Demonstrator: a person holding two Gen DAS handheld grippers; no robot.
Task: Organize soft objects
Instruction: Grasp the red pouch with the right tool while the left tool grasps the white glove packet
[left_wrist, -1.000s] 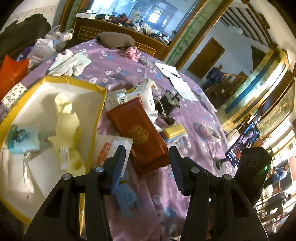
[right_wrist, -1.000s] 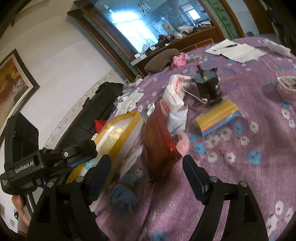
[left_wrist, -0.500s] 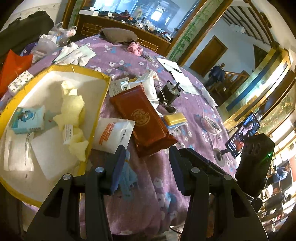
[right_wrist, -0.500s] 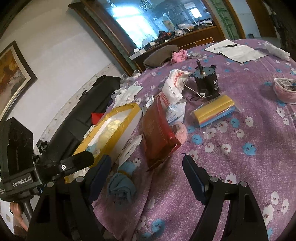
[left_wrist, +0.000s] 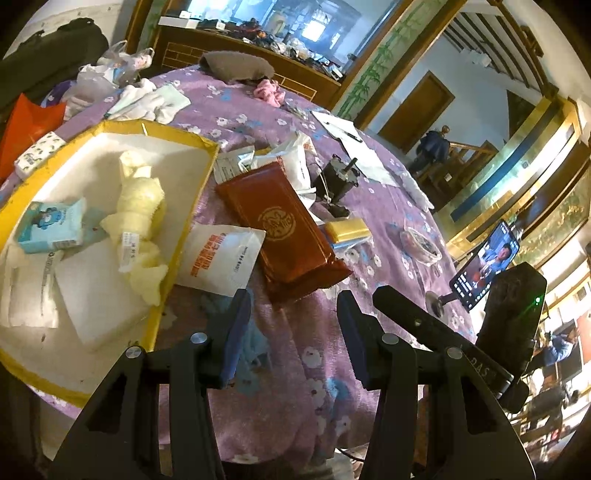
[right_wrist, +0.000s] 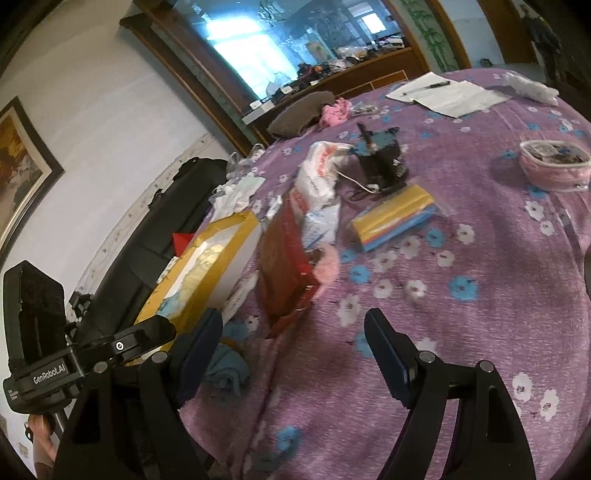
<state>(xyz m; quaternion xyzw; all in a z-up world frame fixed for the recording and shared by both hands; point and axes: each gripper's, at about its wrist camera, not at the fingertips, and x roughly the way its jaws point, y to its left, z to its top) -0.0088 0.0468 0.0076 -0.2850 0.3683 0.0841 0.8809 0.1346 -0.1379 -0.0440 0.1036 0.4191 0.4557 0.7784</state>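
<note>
Both grippers are seen above the near edge of a round table under a purple flowered cloth (left_wrist: 369, 206); the left gripper (left_wrist: 293, 332) is spread open with nothing between its fingers; the right gripper (right_wrist: 295, 354) is likewise held wide apart and empty. A crumpled blue cloth (left_wrist: 255, 339) lies on the tablecloth just beside the left gripper's left finger, partly hidden behind it; in the right wrist view the same blue cloth (right_wrist: 227, 369) is found at the near table edge, close to that gripper's left finger; its shape is bunched, so no clear long axis can be told. A yellow-rimmed tray (left_wrist: 177, 236) sits left of it, holding a pale yellow soft bundle (left_wrist: 138, 221) whose long axis runs from near to far, and a light blue tissue pack (left_wrist: 53, 225). A red flat package (left_wrist: 284, 229) lies right of the tray, its long axis running diagonally from far-left to near-right; a white printed pouch (left_wrist: 218, 258) is tucked between tray and package. A yellow-and-blue sponge pack (right_wrist: 395, 216) and a pink cloth (left_wrist: 269, 92) lie farther back.
</note>
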